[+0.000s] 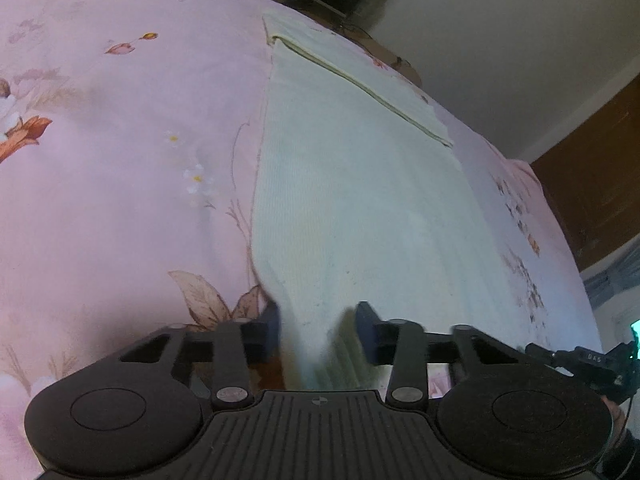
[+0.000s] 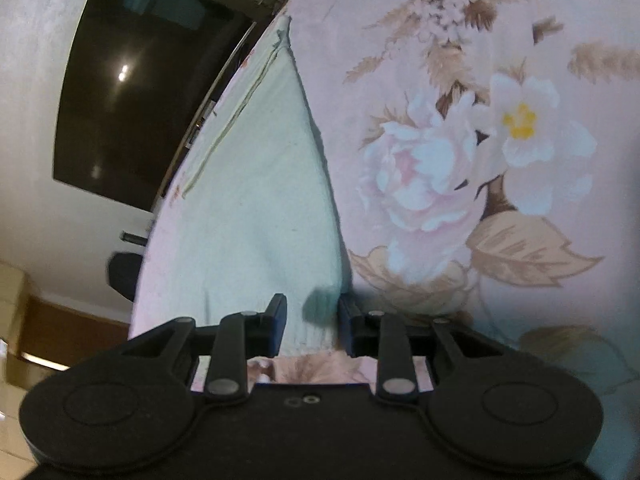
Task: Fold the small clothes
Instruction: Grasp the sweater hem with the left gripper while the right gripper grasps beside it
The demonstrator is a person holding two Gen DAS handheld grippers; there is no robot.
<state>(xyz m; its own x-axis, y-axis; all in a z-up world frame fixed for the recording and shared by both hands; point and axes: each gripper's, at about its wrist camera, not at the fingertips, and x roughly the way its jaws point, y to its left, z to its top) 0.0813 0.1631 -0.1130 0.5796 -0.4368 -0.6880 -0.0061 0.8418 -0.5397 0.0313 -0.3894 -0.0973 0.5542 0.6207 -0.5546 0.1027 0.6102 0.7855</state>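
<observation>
Left wrist view: your left gripper (image 1: 318, 330) straddles the near hem of the cloth (image 1: 360, 200), pads not yet pressing. At 3 o'clock, your right gripper (image 2: 312, 322) likewise brackets its corner, unclenched. The cloth lies flat on the bedsheet (image 1: 120, 160); folding remains.

Pink floral bedsheet (image 1: 120, 128) covers the bed, printed with white blossoms and brown leaves. Dark TV screen (image 2: 136, 104) on pale wall (image 1: 500, 40), a light spot reflected in it. Brown wood panel (image 1: 600, 184) at right edge. Cardboard box (image 2: 12, 320) at lower left.
</observation>
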